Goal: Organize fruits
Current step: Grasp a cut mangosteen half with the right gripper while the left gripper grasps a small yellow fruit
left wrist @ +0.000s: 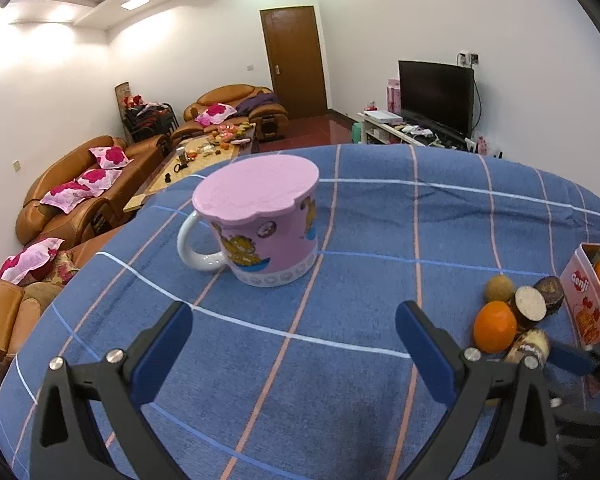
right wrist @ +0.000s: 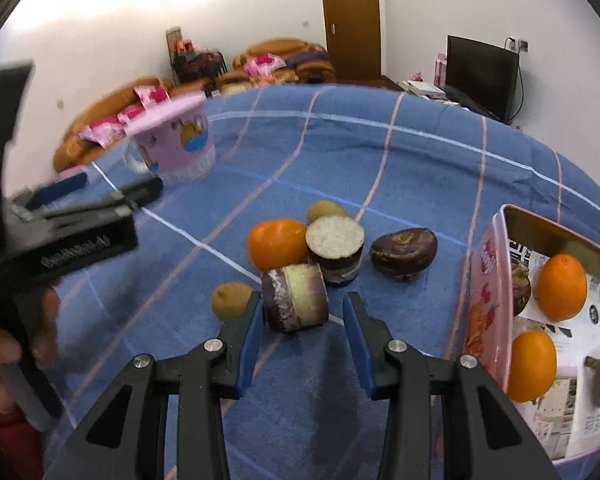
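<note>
In the right wrist view my right gripper (right wrist: 302, 312) is open, its jaws on either side of a cut purple-and-cream fruit chunk (right wrist: 296, 298) lying on the blue checked cloth. Just behind it lie an orange (right wrist: 276, 242), a second cut chunk (right wrist: 335, 248), a dark brown fruit (right wrist: 404, 252) and two small tan fruits (right wrist: 326, 211) (right wrist: 231, 299). A pink box (right wrist: 488, 280) at the right holds two oranges (right wrist: 562, 286) (right wrist: 534, 364). My left gripper (left wrist: 294, 344) is open and empty, facing a pink lidded mug (left wrist: 260, 220).
The table is covered by a blue checked cloth (left wrist: 360, 240). The left gripper also shows in the right wrist view (right wrist: 112, 196) at the left. Behind the table are brown sofas (left wrist: 80, 184), a cluttered coffee table (left wrist: 204, 152) and a TV (left wrist: 436, 96).
</note>
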Motion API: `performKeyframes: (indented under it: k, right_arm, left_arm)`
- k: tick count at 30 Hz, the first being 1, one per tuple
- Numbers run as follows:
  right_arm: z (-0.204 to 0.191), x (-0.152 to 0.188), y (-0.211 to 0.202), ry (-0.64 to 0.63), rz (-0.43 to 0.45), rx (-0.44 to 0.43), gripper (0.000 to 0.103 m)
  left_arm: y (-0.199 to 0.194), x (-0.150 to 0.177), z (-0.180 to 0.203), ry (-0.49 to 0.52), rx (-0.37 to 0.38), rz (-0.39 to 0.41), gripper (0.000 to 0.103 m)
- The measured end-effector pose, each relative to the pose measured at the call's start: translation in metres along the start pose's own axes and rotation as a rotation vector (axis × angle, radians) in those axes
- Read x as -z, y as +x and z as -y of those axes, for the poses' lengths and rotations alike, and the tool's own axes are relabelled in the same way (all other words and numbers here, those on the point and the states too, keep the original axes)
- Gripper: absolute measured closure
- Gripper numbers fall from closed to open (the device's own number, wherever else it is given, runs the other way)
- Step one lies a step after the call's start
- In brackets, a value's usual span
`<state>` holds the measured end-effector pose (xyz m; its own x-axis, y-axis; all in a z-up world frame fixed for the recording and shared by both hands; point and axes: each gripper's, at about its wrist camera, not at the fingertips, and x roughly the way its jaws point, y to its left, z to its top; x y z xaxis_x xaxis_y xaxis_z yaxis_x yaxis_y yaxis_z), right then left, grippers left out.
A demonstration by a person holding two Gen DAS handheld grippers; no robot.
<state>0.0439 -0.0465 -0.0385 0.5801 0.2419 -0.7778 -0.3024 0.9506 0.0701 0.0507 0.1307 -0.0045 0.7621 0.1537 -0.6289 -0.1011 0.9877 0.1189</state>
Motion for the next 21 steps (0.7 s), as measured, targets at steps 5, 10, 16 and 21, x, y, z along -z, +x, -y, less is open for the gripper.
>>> performKeyframes:
  k: [5,10,16,21]
  right_arm:
    - [-0.002,-0.005,-0.006,0.004,0.037,-0.018,0.062]
    - [-0.002,0.002,-0.024,-0.002,0.108,-0.004,0.071]
    - [0.028,0.004,-0.079,0.132,0.281,0.0,0.071]
    - [0.046,0.02,-0.103,0.159,0.326,0.05,0.071]
  left_arm:
    - [-0.001,0.0,0.007,0.022,0.03,-0.005,0.0]
    - [-0.004,0.001,0.009,0.038,0.104,-0.008,0.0]
    - [-0.013,0.005,0.03,0.115,0.364,-0.026,0.01]
    - [-0.025,0.017,0.071,0.298,0.424,-0.015,0.025]
